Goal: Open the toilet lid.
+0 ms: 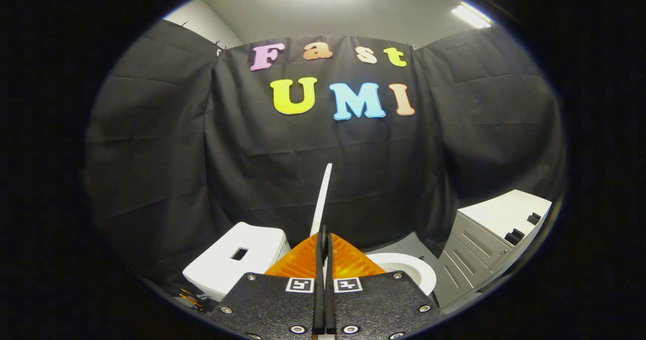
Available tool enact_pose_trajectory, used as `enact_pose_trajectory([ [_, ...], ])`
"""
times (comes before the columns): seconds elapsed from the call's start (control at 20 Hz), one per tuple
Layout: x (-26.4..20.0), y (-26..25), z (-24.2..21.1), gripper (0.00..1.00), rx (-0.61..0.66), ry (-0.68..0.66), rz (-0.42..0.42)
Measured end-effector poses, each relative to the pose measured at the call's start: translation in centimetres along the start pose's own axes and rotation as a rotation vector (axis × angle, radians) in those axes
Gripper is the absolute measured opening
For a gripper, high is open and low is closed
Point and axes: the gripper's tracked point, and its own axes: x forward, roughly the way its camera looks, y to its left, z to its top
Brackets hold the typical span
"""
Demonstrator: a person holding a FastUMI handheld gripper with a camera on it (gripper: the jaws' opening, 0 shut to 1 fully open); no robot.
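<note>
The tool (324,246) is pinching the toilet lid (322,199), its two fingers pressed nearly together on the thin edge. The lid is standing upright and edge-on, rising straight ahead beyond the fingertips. The white tank (237,264) is sitting to the left of the fingers, the open seat (411,269) to the right, and a grey cabinet (489,239) is standing further right.

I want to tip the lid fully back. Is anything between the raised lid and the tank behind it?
Nothing visible stands in the way. The thin white toilet lid rises on edge from between the fingers of the gripper, which are shut on it. The white toilet tank lies to its left, with only open space between them.
</note>
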Motion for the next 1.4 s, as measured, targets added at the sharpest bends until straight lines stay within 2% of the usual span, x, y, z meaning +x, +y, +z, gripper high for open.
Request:
enact_pose_trajectory([
  [0.4, 0.1, 5.7, 0.4, 0.0, -0.088, 0.0, 0.077],
  [0.75, -0.7, 9.6, 0.0, 0.0, -0.016, 0.028, 0.145],
  [1.2, -0.1, 15.1, -1.2, 0.0, -0.037, 0.059, 0.238],
  [1.4, 0.0, 16.3, -1.5, 0.0, -0.008, 0.085, 0.246],
])
